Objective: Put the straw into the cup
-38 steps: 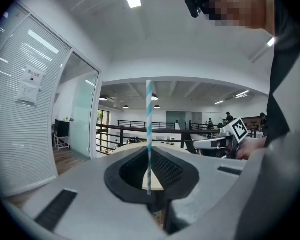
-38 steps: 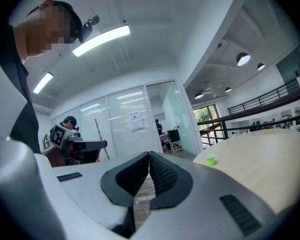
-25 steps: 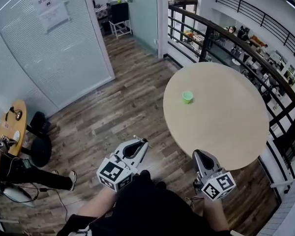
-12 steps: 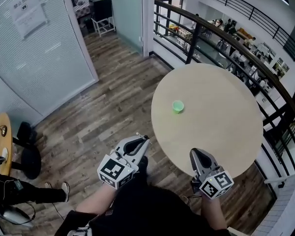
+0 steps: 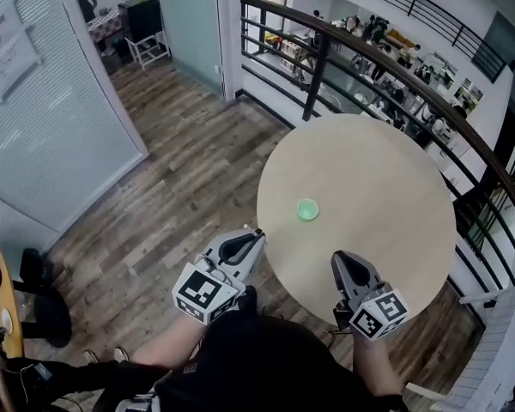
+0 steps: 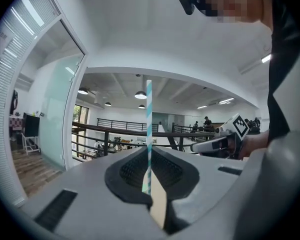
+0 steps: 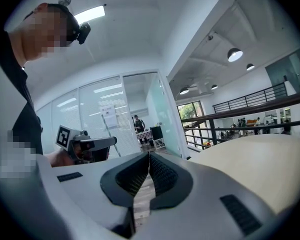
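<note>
The striped straw (image 6: 149,129) is clamped upright in the left gripper (image 5: 257,233), just off the table's (image 5: 386,170) near edge. The green cup (image 5: 307,209) stands strawless on the table, near its left edge. The right gripper (image 5: 338,257) is closed on nothing. Approach and insertion are judged outstanding

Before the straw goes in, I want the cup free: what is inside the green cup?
Seen from above, the green cup shows only its own green inside, no object; whether it holds clear liquid is too small to tell.
</note>
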Tool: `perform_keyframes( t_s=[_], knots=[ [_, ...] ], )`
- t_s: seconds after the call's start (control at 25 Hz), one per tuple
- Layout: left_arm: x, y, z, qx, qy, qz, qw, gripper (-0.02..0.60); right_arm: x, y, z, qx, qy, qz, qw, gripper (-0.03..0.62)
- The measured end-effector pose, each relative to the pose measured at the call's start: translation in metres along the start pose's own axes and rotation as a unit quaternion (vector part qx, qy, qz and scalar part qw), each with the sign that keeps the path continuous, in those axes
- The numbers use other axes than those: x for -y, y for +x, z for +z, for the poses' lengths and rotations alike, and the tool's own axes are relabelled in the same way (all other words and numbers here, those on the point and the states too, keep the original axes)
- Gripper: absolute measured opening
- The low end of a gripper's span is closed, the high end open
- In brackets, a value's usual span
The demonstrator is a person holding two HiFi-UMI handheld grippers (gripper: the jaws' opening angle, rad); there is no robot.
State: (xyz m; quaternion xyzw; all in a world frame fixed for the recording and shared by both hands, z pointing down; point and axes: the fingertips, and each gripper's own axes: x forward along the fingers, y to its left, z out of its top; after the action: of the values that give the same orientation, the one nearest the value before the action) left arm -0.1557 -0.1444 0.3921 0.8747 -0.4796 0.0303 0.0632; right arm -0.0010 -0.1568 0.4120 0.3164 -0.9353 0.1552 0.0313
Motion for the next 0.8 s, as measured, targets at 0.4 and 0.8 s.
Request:
perform_keyframes(
  t_s=[0.4, 0.8],
  knots=[
    [-0.042, 0.042, 0.000, -0.012, 0.000, -0.062, 0.9980, 0.021, 0.020, 0.035, -0.007, -0.005, 0.029, -0.052, 0.998, 0.021],
    [-0.056, 0.108, -0.034, -0.060, -0.032, -0.074, 0.9949, 0.023, 0.082, 0.054, -0.015, -0.010, 0.063, -0.065, 0.996, 0.021]
  ],
)
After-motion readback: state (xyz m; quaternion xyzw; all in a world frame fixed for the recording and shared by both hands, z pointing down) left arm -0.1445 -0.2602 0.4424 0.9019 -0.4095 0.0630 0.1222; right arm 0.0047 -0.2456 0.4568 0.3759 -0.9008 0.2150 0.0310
